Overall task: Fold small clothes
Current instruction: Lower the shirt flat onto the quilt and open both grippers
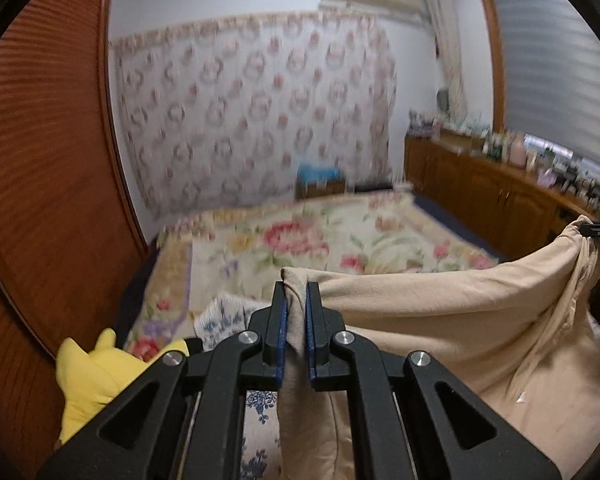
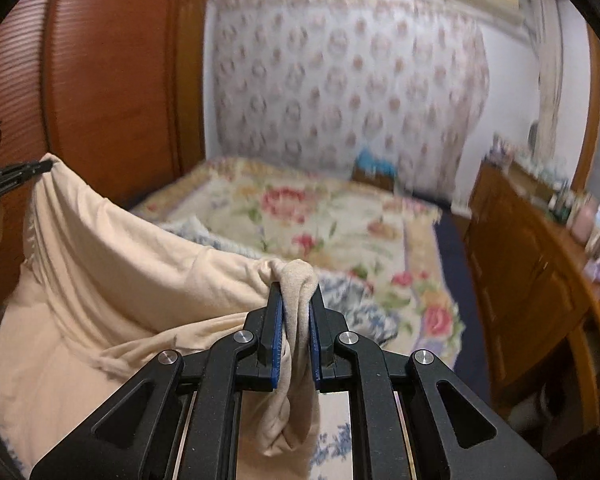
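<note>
A beige garment (image 1: 440, 304) of thin, soft cloth hangs stretched between the two claws above the bed (image 1: 300, 240), sagging in loose folds with a bunched edge at each end. The left claw (image 1: 296, 320) is clamped tight on one corner, the right claw (image 2: 296, 320) on the other. A yellow plush toy (image 1: 96, 376) lies at the bed's edge

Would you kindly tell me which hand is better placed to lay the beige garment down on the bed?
Neither clearly: left gripper and right gripper each clamp a bunched corner of the beige garment, stretched between them above the bed.
</note>
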`<action>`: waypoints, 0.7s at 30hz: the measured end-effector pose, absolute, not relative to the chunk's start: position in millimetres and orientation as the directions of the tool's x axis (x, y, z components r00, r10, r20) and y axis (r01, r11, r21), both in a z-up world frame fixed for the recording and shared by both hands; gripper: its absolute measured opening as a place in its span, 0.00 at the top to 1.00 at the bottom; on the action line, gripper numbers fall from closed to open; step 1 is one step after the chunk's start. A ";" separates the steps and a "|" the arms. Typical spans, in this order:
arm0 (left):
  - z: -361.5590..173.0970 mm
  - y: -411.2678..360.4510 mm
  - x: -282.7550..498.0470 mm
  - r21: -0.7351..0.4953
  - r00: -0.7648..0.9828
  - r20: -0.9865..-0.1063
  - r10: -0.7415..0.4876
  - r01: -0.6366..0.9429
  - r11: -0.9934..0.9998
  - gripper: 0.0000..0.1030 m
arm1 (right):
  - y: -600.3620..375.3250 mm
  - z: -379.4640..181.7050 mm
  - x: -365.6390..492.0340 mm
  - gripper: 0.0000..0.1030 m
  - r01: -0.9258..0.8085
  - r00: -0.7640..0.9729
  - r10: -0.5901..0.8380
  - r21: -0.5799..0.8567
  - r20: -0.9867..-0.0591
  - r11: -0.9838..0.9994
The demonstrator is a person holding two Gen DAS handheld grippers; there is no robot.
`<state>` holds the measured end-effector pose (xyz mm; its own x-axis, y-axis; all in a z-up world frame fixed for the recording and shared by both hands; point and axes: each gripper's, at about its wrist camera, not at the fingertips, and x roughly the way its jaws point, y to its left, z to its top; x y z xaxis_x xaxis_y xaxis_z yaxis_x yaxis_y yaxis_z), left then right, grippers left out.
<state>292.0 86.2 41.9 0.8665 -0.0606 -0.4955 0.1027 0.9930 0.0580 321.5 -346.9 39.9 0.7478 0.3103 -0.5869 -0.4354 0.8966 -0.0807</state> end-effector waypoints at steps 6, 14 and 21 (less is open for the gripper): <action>4.6 75.1 333.1 0.046 0.810 -0.584 -0.060 0.106 0.993 0.96 | -350.2 -6.2 389.1 0.92 -0.399 0.677 0.281 -0.020 -0.680 0.917; -21.6 80.2 368.7 0.028 0.750 -0.658 -0.066 0.112 0.993 0.92 | -345.6 -45.4 422.7 0.86 -0.386 0.614 0.251 -0.008 -0.749 0.922; -26.6 85.6 357.6 -0.023 0.718 -0.687 -0.115 0.137 0.990 0.70 | -345.8 -53.4 426.4 0.68 -0.341 0.601 0.218 -0.001 -0.769 0.940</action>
